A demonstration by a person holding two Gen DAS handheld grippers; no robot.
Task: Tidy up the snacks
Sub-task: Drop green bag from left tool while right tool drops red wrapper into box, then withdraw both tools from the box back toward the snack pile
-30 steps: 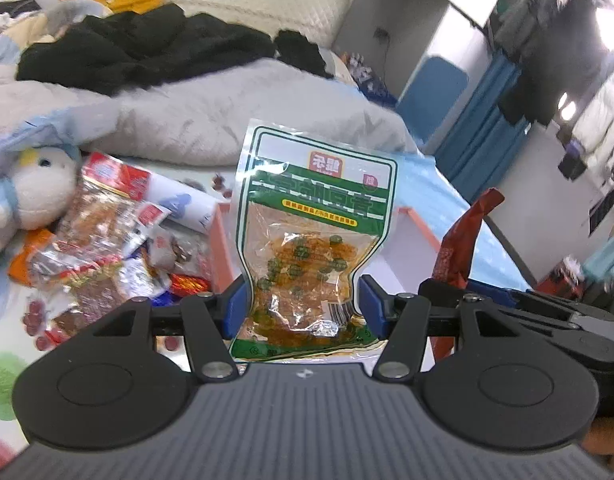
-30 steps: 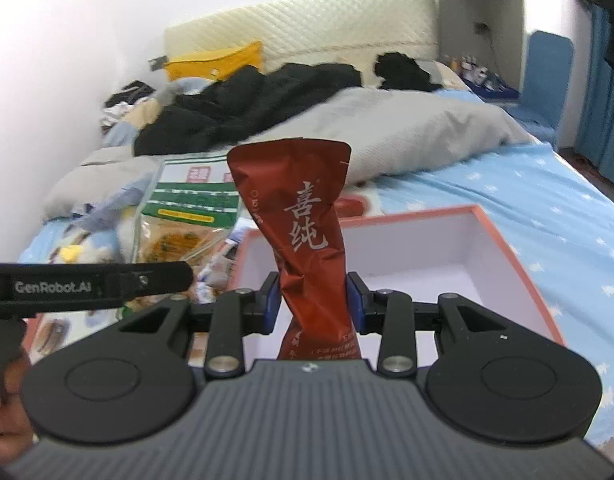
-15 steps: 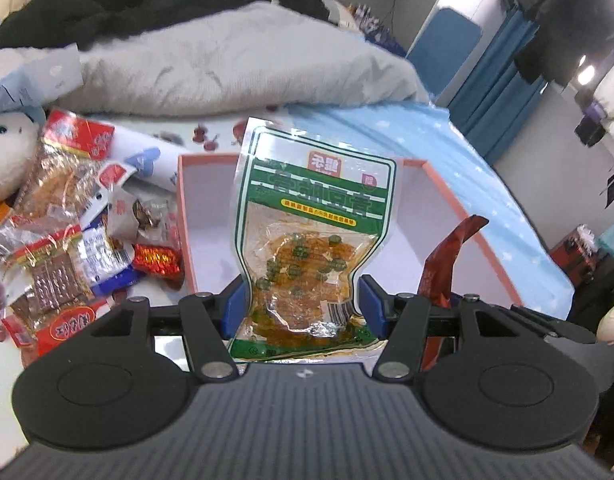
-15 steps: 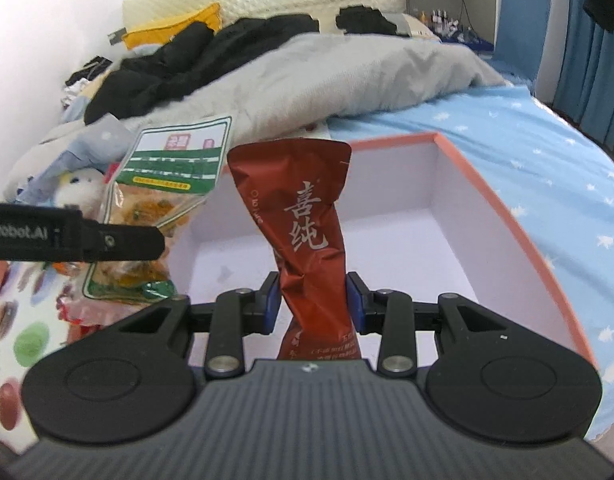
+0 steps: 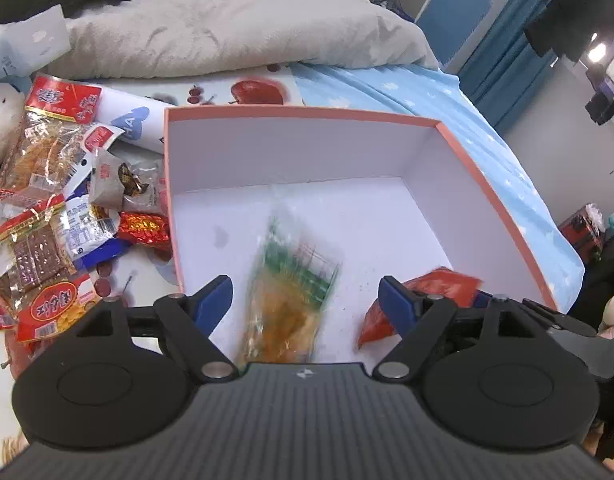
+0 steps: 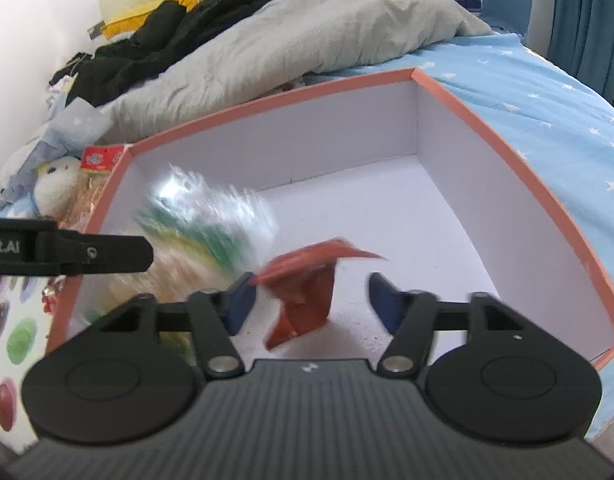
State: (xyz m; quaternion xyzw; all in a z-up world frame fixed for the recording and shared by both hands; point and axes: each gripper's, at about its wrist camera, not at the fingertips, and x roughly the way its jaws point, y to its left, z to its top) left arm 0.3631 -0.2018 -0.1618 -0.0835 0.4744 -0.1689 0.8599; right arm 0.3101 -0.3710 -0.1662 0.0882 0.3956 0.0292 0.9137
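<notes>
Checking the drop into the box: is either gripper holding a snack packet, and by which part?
Neither. Both grippers' jaws are opening; the green packet and red packet fall blurred between clear pads.

The box (image 5: 487,196) stands open-topped, its floor bare from 12 to 2 o'clock in the left wrist view, so a claw could pass there. The green packet (image 5: 295,292) and the red packet (image 5: 431,292), both blurred, fill the near floor at 6 and 4 o'clock. The box walls fence all four sides. At 9 o'clock a heap of snack packets (image 5: 55,208) crowds the bed outside. At 12 o'clock the grey duvet (image 5: 235,24) rises behind.
</notes>
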